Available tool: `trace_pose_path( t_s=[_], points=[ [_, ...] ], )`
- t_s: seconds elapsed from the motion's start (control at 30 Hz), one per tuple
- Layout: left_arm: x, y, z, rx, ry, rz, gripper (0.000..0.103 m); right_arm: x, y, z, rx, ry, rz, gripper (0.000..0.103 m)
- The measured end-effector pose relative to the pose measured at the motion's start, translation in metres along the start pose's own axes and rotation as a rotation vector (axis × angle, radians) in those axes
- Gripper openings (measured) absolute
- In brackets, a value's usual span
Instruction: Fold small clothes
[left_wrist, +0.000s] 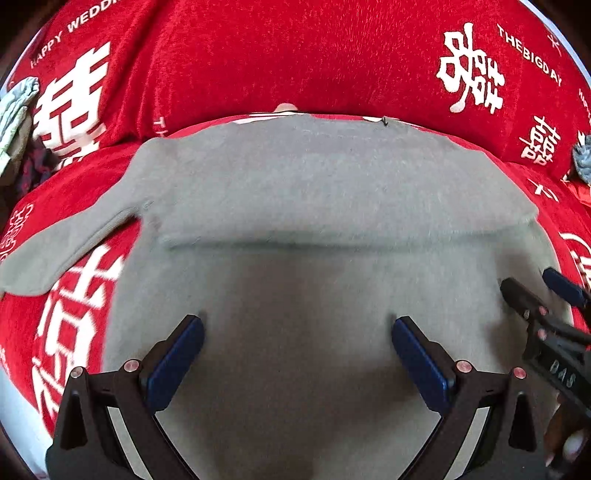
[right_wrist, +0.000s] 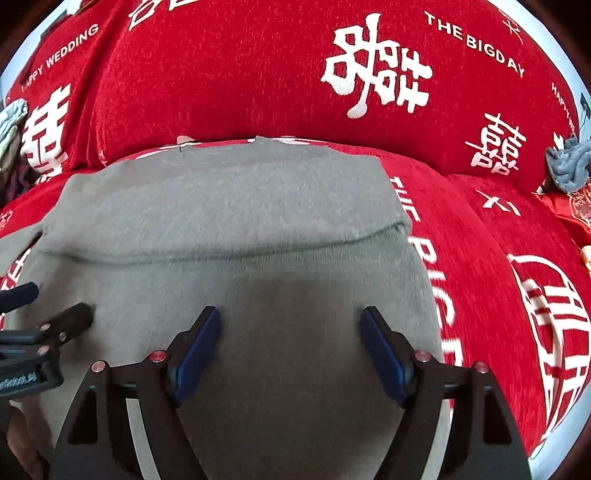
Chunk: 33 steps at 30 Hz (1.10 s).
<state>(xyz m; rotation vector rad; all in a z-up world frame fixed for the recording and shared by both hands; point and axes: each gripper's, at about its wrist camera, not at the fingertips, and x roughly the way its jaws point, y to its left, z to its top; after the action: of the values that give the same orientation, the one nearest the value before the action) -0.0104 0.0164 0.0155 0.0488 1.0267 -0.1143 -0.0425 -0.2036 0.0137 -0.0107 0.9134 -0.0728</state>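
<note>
Your left hand-held gripper (left_wrist: 297, 325) and right hand-held gripper (right_wrist: 290, 314) both stand wide apart, holding nothing, above the grey garment (left_wrist: 314, 206). The garment lies flat on the red cover (left_wrist: 295, 55), folded across its middle. Only your left view shows its sleeve (left_wrist: 62, 251); only your right view shows the bare cover beside its right edge.
</note>
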Motion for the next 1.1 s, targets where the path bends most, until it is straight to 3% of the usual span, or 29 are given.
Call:
trace_pose_path(
  t_s=[0.17, 0.4, 0.5, 0.63, 0.7, 0.8, 0.83, 0.9, 0.97, 1.1],
  points=[
    [-0.025, 0.073, 0.001, -0.174, -0.06, 0.052, 0.102, -0.01, 0.009, 0.003, -0.007, 0.012, 0.036, 0.081],
    [-0.029, 0.271, -0.01, -0.669, -0.071, 0.156, 0.102, -0.019, 0.046, 0.007, -0.096, -0.001, 0.071, 0.081],
    [-0.026, 0.33, -0.023, -0.82, -0.076, 0.182, 0.102, -0.02, 0.064, 0.007, -0.138, 0.002, 0.077, 0.081],
    [-0.007, 0.382, -0.035, -0.948, -0.063, 0.128, 0.102, -0.017, 0.079, 0.007, -0.174, 0.01, 0.076, 0.081],
    [-0.005, 0.387, -0.029, -0.942, -0.097, 0.145, 0.102, -0.014, 0.085, 0.006, -0.191, 0.018, 0.076, 0.081],
    [0.004, 0.393, -0.015, -0.929, -0.124, 0.089, 0.1, -0.013, 0.093, 0.005, -0.212, 0.023, 0.069, 0.081],
    [0.005, 0.394, -0.012, -0.929, -0.138, 0.08, 0.093, -0.013, 0.094, 0.006, -0.217, 0.024, 0.066, 0.081],
    [0.008, 0.399, -0.007, -0.927, -0.147, 0.035, 0.028, -0.013, 0.095, 0.007, -0.221, 0.025, 0.062, 0.081],
    [0.015, 0.408, -0.007, -0.95, -0.13, -0.034, 0.019, -0.012, 0.095, 0.01, -0.218, 0.025, 0.059, 0.081],
    [-0.011, 0.405, -0.018, -0.942, -0.234, -0.005, 0.019, -0.011, 0.102, 0.021, -0.221, 0.02, 0.07, 0.081]
  ],
)
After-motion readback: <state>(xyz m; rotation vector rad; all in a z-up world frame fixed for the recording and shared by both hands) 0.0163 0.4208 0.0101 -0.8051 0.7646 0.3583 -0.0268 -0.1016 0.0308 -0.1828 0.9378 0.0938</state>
